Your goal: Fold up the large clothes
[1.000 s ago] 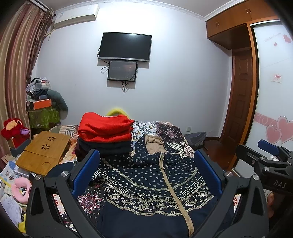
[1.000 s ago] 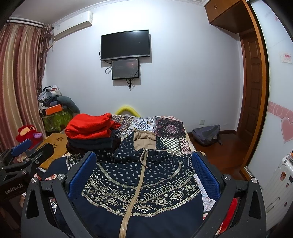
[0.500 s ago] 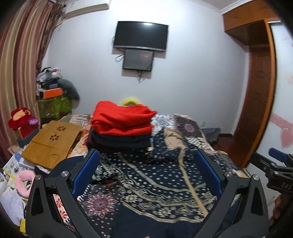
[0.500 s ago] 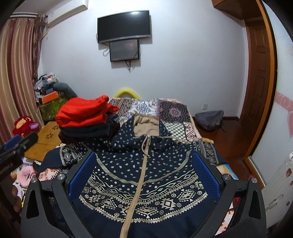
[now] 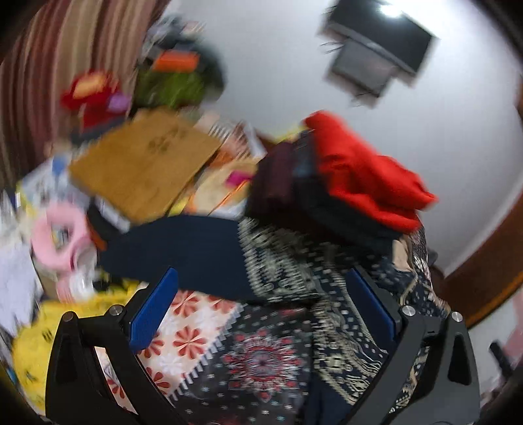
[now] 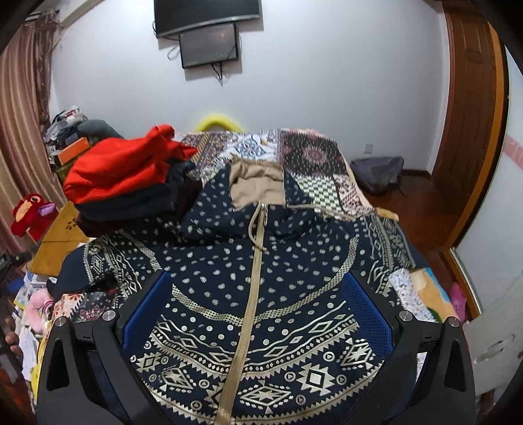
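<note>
White wall fills the background of my right wrist view, with a dark television mounted high and a smaller screen just beneath it. Below that, the bed stretches toward me under a patchwork cover. Spread flat across it is the big navy hooded jacket, front side up, its tan zipper running down the middle and its hood lying toward the far end. One sleeve reaches out over the bed's left edge, which I see only through heavy blur in my left wrist view. Touching the jacket's left shoulder is a stack of folded clothes, red on top, dark layers underneath. Beyond the bed's left side, a wooden lap desk sits tilted among clutter, with a red plush toy near the striped curtain.

My right gripper hangs over the jacket's chest, spread wide, blue pads well apart on either side of the zipper, nothing between them; I cannot tell whether the tips touch the cloth. My left gripper is likewise spread wide and empty, tilted, over the sleeve and the bed cover beside it. Contact with the fabric there is lost in the blur.
</note>
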